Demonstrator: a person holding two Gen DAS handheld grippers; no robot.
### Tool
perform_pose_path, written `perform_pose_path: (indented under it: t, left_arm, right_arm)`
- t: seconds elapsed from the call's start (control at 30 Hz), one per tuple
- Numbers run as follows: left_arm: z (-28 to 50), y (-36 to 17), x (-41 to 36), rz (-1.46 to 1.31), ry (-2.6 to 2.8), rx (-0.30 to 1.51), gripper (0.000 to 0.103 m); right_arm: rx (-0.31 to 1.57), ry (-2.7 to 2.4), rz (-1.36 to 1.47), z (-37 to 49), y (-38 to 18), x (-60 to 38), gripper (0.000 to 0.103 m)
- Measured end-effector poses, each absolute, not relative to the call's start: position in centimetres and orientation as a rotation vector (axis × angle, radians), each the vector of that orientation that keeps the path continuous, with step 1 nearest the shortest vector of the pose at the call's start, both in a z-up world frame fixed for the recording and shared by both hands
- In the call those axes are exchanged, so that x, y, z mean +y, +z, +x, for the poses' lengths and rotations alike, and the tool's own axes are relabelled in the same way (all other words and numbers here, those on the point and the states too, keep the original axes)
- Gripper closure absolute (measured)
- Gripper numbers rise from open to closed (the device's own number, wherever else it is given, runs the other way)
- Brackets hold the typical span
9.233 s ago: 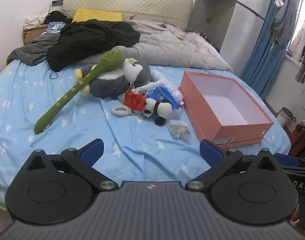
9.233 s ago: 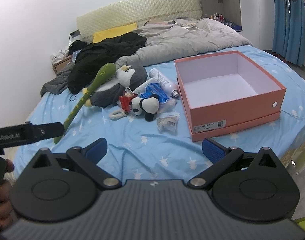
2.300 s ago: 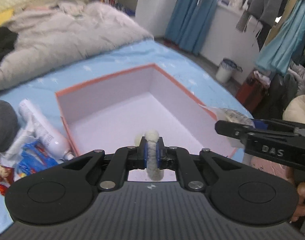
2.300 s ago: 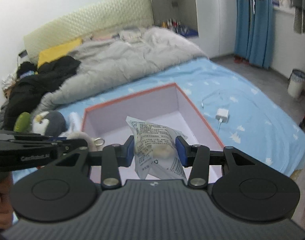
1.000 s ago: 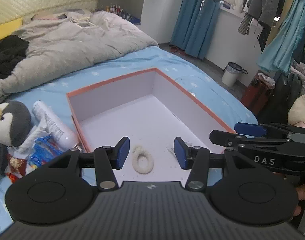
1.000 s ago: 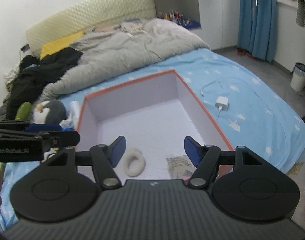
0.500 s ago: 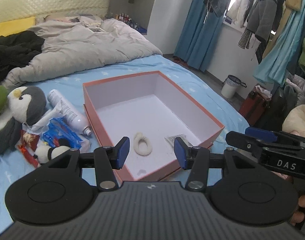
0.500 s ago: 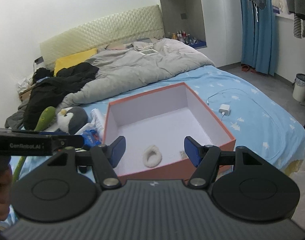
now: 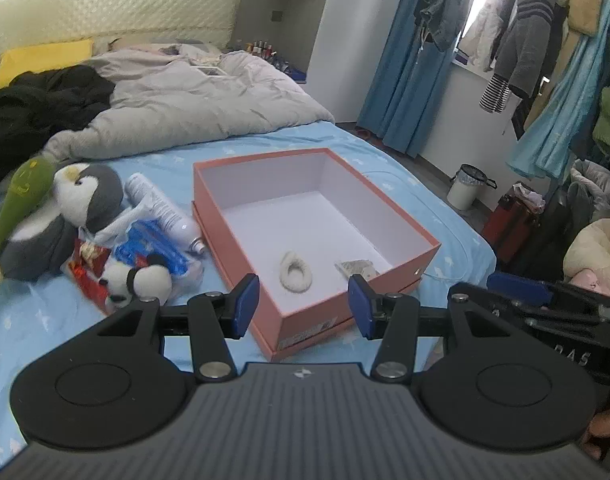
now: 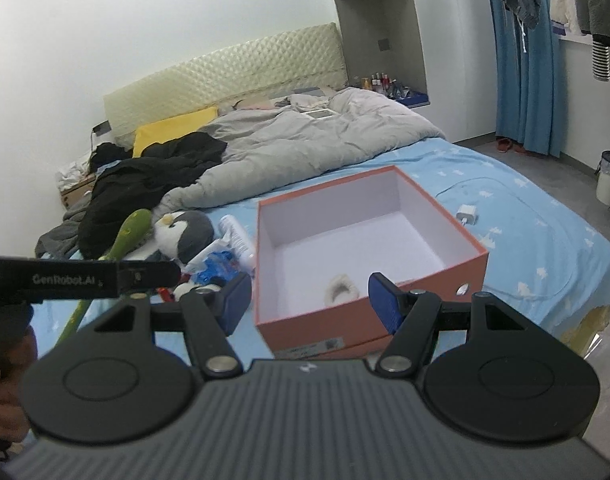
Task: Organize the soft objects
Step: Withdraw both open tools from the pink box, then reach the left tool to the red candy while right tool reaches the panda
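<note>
Both spread wide, left gripper [image 9: 304, 304] and right gripper [image 10: 309, 300], holding nothing. Fluffy ring [image 9: 296, 271] and packet [image 9: 357, 269] tucked in box [image 9: 401, 220], near its front edge. Probably free to grab panda [image 9: 139, 280] next.

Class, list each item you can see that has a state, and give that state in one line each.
Box: open, no lid.
Fluffy ring: lying inside the box.
Clear packet: inside the box.
Panda plush: on the bed, outside.
Penguin plush: on the bed, outside.
Left gripper: open, empty.
Right gripper: open, empty.

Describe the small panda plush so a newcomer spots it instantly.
Start at the orange box on the blue bed. In the pile left of it, nearest the camera, lies the panda plush. It's black-and-white and far smaller than the grey penguin behind.
</note>
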State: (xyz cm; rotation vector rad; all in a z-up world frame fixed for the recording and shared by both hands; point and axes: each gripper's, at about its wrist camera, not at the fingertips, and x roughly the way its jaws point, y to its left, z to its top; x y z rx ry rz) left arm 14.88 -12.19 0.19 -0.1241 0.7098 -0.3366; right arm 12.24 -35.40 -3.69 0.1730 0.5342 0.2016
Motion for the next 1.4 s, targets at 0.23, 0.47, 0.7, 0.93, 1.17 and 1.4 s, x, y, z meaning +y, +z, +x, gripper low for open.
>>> perform_pose_path:
  t: [0.23,0.47,0.7,0.93,1.17,1.4]
  left_arm:
    - [12.9,-0.1,-9.7,-0.139,-0.297,0.709,0.048]
    - [11.2,-0.7,-7.3,-0.154,-0.254,0.711,0.048]
    - [9.4,-1.1,-5.1,-0.16,-0.203,0.702,0.048]
    - [7.2,-1.6,-2.7,-0.171,-0.156,0.692,0.038]
    - [5.0,-2.1,0.2,-0.2,-0.103,0.682,0.033]
    - [4.4,-3.5,2.4,-0.24,-0.053,0.706,0.033]
  right_arm:
    - [0.557,0.216,0.158,10.8,-4.4,-33.8,0.036]
    - [0.565,0.267,0.147,10.2,-4.7,-31.4,0.036]
    - [0.57,0.326,0.135,10.0,-4.6,-29.0,0.036]
    - [0.573,0.377,0.116,9.5,-4.7,-26.6,0.036]
    - [0.594,0.393,0.121,8.3,-5.6,-24.7,0.036]
    - [0.632,0.425,0.092,7.7,-6.8,-22.9,0.036]
